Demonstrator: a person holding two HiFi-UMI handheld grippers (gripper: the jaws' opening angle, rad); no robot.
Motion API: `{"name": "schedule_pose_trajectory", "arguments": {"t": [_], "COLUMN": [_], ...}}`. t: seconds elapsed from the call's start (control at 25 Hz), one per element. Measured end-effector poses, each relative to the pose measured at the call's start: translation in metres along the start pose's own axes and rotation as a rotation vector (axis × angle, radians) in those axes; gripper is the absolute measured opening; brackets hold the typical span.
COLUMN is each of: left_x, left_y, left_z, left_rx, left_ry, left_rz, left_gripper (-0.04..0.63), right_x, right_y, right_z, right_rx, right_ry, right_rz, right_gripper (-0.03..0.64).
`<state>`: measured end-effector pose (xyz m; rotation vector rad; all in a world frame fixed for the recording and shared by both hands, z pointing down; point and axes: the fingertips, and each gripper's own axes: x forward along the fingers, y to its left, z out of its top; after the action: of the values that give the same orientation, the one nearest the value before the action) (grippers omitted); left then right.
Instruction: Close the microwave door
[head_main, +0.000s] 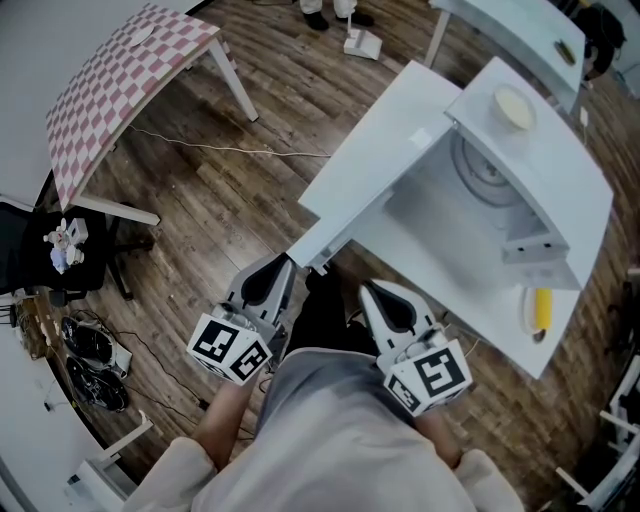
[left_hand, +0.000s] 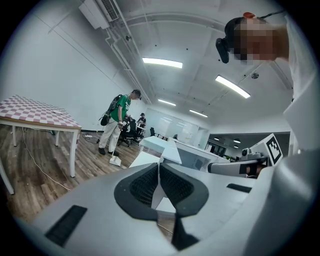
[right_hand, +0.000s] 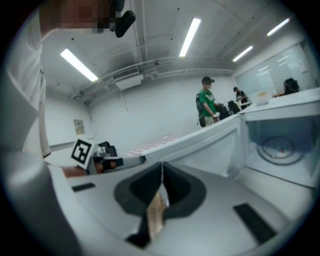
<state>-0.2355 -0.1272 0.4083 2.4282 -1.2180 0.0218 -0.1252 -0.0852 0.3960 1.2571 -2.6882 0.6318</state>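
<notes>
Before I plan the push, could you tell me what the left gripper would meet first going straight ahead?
Most likely the free edge of the open microwave door, which stands straight beyond the shut jaws of the left gripper; depth is unclear.

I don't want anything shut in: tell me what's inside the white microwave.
Only a round glass turntable shows inside the white microwave, and it looks bare. The right side of the cavity lies outside the right gripper view, and the microwave's own top covers it from above.

A white table (head_main: 470, 310) carries the microwave (head_main: 560, 170) and a banana (head_main: 541, 308).
</notes>
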Motion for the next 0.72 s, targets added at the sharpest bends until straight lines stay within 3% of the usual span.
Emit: {"name": "schedule_pose_trajectory", "arguments": {"t": [0.72], "left_x": [-0.006], "left_y": [-0.030], "left_z": [-0.016], "left_rx": [-0.039], "left_ry": [-0.007], "left_rz": [-0.144], "left_gripper": [0.018], "right_x": [-0.020], "right_y": [-0.007], "right_z": [-0.004], "right_rx": [0.008], "right_ry": [-0.017], "right_rz": [-0.029], "right_gripper": [0.025]}}
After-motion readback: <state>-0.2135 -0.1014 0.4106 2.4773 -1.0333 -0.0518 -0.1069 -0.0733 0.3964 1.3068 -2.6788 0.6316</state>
